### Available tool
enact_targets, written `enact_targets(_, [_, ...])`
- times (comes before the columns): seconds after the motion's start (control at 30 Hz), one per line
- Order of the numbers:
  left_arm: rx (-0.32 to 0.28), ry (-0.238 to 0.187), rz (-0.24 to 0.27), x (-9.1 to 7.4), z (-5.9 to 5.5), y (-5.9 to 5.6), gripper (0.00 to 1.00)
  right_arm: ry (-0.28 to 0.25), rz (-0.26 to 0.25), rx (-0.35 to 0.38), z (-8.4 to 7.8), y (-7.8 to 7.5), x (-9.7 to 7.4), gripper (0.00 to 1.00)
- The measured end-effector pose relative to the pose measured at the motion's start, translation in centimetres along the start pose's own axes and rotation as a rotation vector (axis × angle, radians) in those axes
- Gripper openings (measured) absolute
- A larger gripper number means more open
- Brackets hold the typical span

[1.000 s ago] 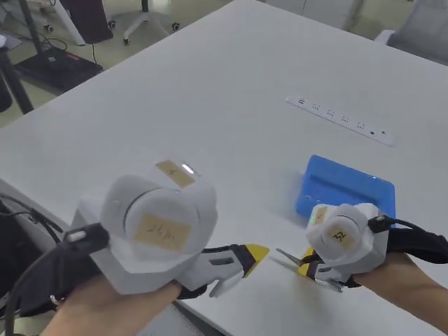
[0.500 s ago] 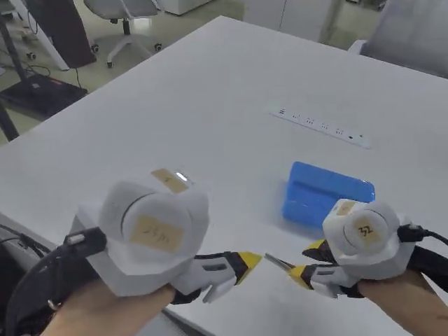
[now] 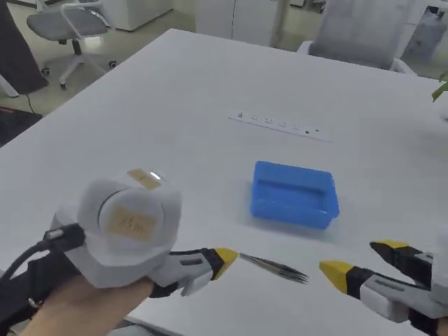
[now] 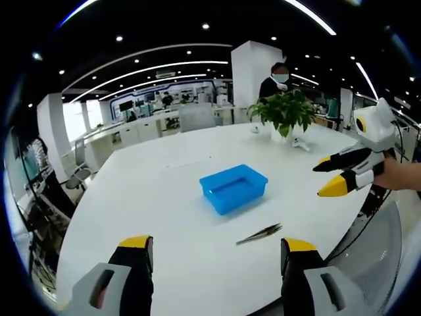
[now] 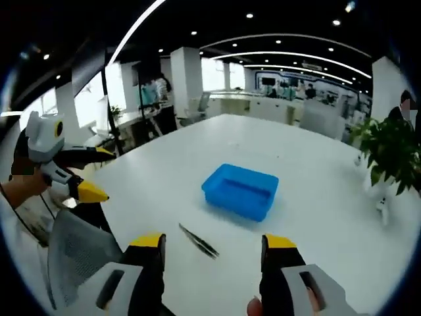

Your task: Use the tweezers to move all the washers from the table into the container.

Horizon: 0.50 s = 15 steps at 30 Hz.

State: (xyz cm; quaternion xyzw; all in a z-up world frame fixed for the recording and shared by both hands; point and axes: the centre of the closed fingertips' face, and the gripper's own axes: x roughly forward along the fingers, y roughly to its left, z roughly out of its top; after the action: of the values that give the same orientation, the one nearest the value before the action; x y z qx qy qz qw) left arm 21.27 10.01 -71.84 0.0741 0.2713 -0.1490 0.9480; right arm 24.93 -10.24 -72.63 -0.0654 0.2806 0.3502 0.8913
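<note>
Slim metal tweezers [image 3: 274, 265], lately held, are laid by the white table's [image 3: 175, 105] near edge, left gripper [image 4: 217, 245] and right gripper [image 3: 362, 257] released, so regrasping is needed.

The headset camera looks forward and down from the near edge of the surface [image 3: 175, 105], close above both sets of jaws. It takes in the tweezers [image 3: 273, 266] lying in the gap between them and the blue container [image 3: 294, 194] beyond. The camera on the left gripper [image 4: 217, 243] sits low and sights along its spread jaws across the surface. The one on the right gripper [image 5: 214, 241] does the same from the other side. Their sightlines converge, so each catches the other gripper at its edge. All three views share the tweezers just ahead of the jaws and the container farther out.
</note>
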Motion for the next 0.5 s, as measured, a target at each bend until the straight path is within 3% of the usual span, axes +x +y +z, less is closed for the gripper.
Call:
enact_targets(0.2, [-0.010,0.011,0.004,-0.1,-0.5,0.1,0.83,-0.093,-0.117,0.105,0.4,-2.0,-3.1,0.78])
enact_targets(0.5, [-0.008,0.010,0.012,-0.3,-0.6,0.2,0.91,-0.117,-0.201,0.134,0.1,-2.9,-4.0,0.99])
